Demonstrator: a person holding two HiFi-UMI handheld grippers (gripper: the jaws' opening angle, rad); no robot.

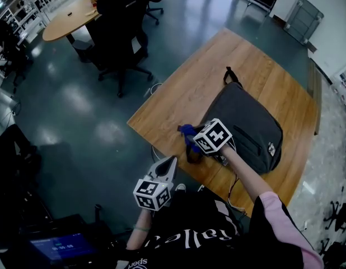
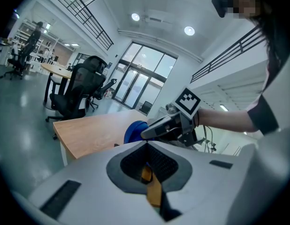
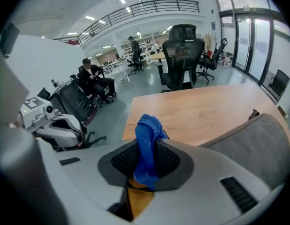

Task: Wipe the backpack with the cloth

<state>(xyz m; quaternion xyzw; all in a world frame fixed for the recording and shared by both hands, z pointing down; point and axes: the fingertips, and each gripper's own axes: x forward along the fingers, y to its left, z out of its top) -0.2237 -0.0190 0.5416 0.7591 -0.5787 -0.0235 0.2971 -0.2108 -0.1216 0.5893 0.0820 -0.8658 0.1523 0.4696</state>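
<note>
A dark grey backpack (image 1: 246,122) lies flat on the wooden table (image 1: 201,88), handle toward the far side. My right gripper (image 1: 191,143) hovers at the backpack's near-left corner, shut on a blue cloth (image 1: 187,131). In the right gripper view the blue cloth (image 3: 146,144) sticks up between the jaws of the right gripper (image 3: 145,150), with the backpack (image 3: 260,142) at the right. My left gripper (image 1: 172,161) hangs off the table's near edge, jaws shut and nothing in them. Its own view shows the left gripper (image 2: 146,148), and beyond it the cloth (image 2: 134,131).
Black office chairs (image 1: 120,32) and a round table (image 1: 66,18) stand on the dark floor beyond the table's left side. A cable (image 1: 153,88) hangs at the table's left edge. People sit at desks (image 3: 95,81) farther back.
</note>
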